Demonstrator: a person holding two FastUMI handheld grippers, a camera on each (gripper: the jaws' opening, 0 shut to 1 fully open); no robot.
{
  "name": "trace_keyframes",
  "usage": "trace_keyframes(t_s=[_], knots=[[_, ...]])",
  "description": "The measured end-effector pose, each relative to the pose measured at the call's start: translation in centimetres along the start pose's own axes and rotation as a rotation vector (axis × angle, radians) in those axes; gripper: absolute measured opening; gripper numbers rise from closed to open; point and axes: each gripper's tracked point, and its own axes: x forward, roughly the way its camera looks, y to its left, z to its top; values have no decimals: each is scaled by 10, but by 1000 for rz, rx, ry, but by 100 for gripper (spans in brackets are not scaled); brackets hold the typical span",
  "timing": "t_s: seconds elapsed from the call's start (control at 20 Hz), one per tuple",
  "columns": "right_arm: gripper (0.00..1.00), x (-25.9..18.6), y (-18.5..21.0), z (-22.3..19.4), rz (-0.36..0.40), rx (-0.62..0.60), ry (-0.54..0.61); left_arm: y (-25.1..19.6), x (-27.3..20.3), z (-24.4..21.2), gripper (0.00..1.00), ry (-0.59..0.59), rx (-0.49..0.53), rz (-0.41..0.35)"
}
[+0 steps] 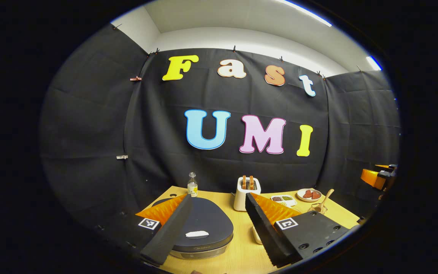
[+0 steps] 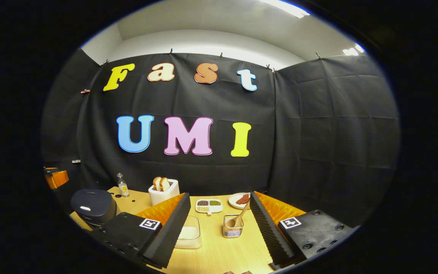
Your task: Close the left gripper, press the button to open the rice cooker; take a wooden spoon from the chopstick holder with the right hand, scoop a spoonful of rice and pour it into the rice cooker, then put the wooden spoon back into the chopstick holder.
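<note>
left gripper (image 1: 219,228) agape above rice cooker (image 1: 203,228) | right gripper (image 2: 219,232) agape, wooden spoon (image 2: 239,217) ahead

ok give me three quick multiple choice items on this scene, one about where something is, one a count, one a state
1. Where is the wooden spoon?
A. in the chopstick holder
B. on the rice cooker
C. in the toaster

2. How many bread slices stand in the toaster?
A. none
B. two
C. four

3. What state is the rice cooker lid in?
A. raised
B. removed
C. closed

Answers:
1. A, the right gripper view shows the spoon leaning out of the clear holder.
2. B, two slices stick up from its slots.
3. C, the left gripper view shows the dark lid lying flat on the body, with the left gripper fingers spread apart above it.
</note>
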Motion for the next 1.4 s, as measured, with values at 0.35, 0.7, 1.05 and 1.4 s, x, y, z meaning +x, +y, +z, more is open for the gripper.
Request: trace_keyframes(t_s=[0.35,0.7,1.05,1.4], knots=[[98,7,4,-15,23,13,13,2,1,2,95,9,22,19],[98,30,8,-29,96,23,46,16,15,-6,94,85,38,106],[98,46,10,-43,155,25,85,41,29,-51,48,291,-16,138],[98,57,4,-55,171,24,116,68,38,-108,8,476,-69,203]])
